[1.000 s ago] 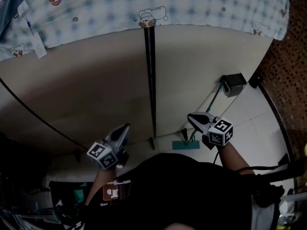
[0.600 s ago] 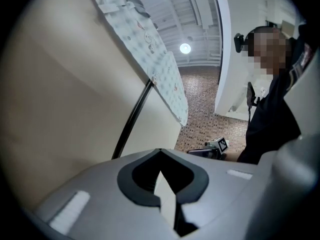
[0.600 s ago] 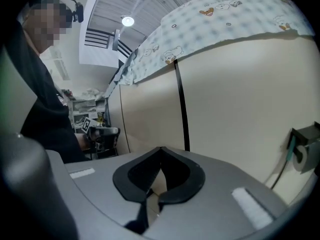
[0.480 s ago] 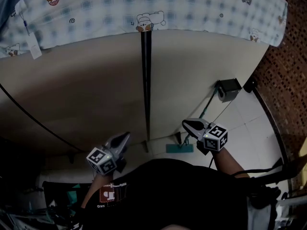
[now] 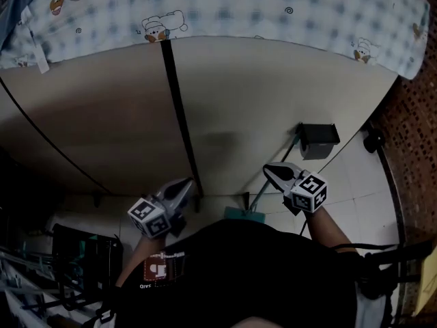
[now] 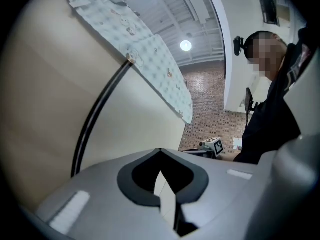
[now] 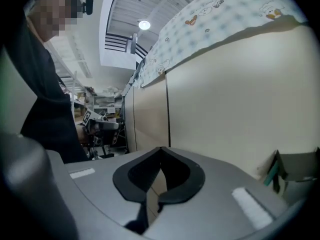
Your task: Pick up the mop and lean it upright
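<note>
- A beige partition (image 5: 252, 101) is seen across the head view, split by a dark upright seam (image 5: 179, 121); a checked cloth with cartoon prints (image 5: 225, 5) is draped over the partition's top edge.
- The mop (image 5: 242, 214) is found at the foot of the partition, right of the seam. Its teal head lies on the pale tiled floor (image 5: 355, 176), and its thin handle slants up and to the right along the partition face.
- A dark box (image 5: 319, 140) is set against the partition near the handle's upper end; whether the two touch cannot be made out.
- The left gripper (image 5: 183, 186) is held just in front of the partition, close beside the lower end of the seam. In the left gripper view its jaws (image 6: 160, 151) are pressed together at the tips and nothing is pinched — only partition and cloth are seen past them.
- The right gripper (image 5: 270, 169) is held in front of the partition further right of the seam, above the mop head and in front of the handle in the head view, with no grip on it.
- In the right gripper view the jaws (image 7: 161, 149) are likewise pressed together and empty — the partition fills the view beyond, with the dark box low at its right edge.
- A brick-patterned wall (image 5: 416, 115) stands past the partition's right end.
</note>
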Action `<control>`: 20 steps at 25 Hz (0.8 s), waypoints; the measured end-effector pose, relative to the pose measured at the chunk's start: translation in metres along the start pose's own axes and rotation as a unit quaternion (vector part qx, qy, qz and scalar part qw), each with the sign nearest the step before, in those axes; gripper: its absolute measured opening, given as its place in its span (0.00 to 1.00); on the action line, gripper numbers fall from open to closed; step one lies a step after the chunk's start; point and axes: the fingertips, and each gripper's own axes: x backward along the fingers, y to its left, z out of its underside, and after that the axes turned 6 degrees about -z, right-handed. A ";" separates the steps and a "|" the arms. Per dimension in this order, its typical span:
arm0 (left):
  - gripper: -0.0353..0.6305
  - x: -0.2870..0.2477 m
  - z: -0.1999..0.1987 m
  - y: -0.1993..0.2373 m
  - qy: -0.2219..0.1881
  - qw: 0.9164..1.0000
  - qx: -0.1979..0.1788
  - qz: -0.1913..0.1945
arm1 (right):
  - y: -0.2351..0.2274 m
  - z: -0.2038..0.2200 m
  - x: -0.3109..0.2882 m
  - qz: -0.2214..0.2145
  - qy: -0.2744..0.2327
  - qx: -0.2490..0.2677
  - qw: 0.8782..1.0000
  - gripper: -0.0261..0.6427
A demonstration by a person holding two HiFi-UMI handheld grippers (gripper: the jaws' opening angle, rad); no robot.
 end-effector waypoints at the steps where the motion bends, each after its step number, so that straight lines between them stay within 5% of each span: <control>1: 0.04 -0.013 0.006 -0.012 0.003 1.000 0.003 0.001 | -0.008 0.003 0.008 -0.004 0.004 -0.001 1.000 0.06; 5: 0.04 -0.037 0.016 -0.040 0.017 1.000 -0.011 -0.003 | -0.025 0.017 0.027 -0.026 0.015 -0.002 1.000 0.06; 10: 0.04 -0.051 0.011 -0.025 0.016 1.000 -0.014 0.002 | -0.040 0.016 0.024 -0.010 0.008 -0.026 1.000 0.06; 20: 0.04 -0.102 0.019 -0.002 0.045 0.995 -0.014 0.086 | -0.050 0.034 0.025 0.039 0.041 -0.042 0.998 0.06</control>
